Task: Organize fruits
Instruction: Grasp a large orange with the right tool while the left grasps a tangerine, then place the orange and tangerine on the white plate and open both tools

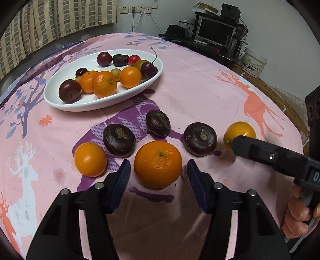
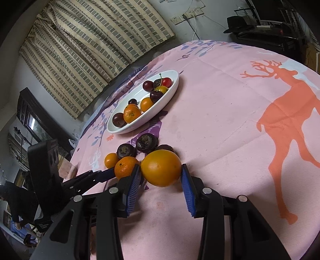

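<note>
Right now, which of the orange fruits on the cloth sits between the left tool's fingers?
The dimpled mandarin with the green stem dot, largest of them. The smooth ones lie off to either side.

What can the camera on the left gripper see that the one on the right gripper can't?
Only the left wrist view shows the computer monitor, the white bucket and the person's hand holding the right gripper.

Only the right wrist view shows the yellow-orange fruit whole, sitting between the right gripper's open blue pads, plus a dark cabinet at left.

Both show the white dish of fruit, the pink tablecloth, the tangerine in front of the open left gripper, and the curtain.
</note>
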Action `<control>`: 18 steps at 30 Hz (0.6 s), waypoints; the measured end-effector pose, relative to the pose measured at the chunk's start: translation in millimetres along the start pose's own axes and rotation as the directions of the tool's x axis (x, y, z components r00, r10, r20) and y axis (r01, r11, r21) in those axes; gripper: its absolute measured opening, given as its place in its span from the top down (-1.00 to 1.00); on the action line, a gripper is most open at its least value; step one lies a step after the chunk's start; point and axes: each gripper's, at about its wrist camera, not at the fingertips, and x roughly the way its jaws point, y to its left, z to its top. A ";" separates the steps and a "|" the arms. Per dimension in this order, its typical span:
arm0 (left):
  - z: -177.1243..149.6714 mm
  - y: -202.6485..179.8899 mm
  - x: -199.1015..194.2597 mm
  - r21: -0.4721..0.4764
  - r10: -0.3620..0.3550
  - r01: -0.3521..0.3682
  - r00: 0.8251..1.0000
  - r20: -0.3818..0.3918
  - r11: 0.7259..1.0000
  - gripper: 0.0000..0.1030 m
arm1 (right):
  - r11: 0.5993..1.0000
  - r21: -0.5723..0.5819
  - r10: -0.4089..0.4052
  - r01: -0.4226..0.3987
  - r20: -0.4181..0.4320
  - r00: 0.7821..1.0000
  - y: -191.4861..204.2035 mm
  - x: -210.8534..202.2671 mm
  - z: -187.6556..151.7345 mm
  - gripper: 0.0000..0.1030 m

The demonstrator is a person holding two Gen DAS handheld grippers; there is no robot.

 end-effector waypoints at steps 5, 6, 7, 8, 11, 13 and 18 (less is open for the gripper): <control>-1.5 -5.5 2.4 0.026 0.040 -0.040 0.999 0.005 0.999 0.07 | 1.000 0.008 0.005 -0.005 0.005 1.000 -2.1 -0.8 0.2 0.20; -1.3 -5.0 2.4 0.024 0.043 -0.043 0.999 0.006 0.999 0.11 | 1.000 0.006 0.003 -0.003 0.004 1.000 -1.8 -0.7 0.2 0.20; -0.9 -4.0 2.2 0.019 0.040 -0.040 0.999 0.006 0.999 0.11 | 1.000 0.002 0.000 0.000 0.002 1.000 -0.8 0.0 0.1 0.20; -0.7 -2.9 2.2 0.013 0.035 -0.035 0.999 0.004 0.999 0.12 | 1.000 -0.002 -0.001 0.001 0.000 1.000 0.1 0.4 0.2 0.20; -0.3 0.3 -1.2 -0.008 0.016 -0.016 1.000 0.004 1.000 0.13 | 1.000 -0.016 -0.002 0.002 -0.003 1.000 2.7 0.6 0.0 0.20; 1.0 1.2 -8.2 -0.011 0.006 -0.006 1.000 0.021 1.000 0.13 | 0.999 -0.037 0.000 0.000 0.001 1.000 6.3 -0.2 1.6 0.20; 15.9 21.1 -40.8 -0.062 -0.036 0.044 0.991 0.127 0.997 0.13 | 0.994 -0.103 0.029 -0.025 0.038 0.999 27.2 -4.6 30.4 0.20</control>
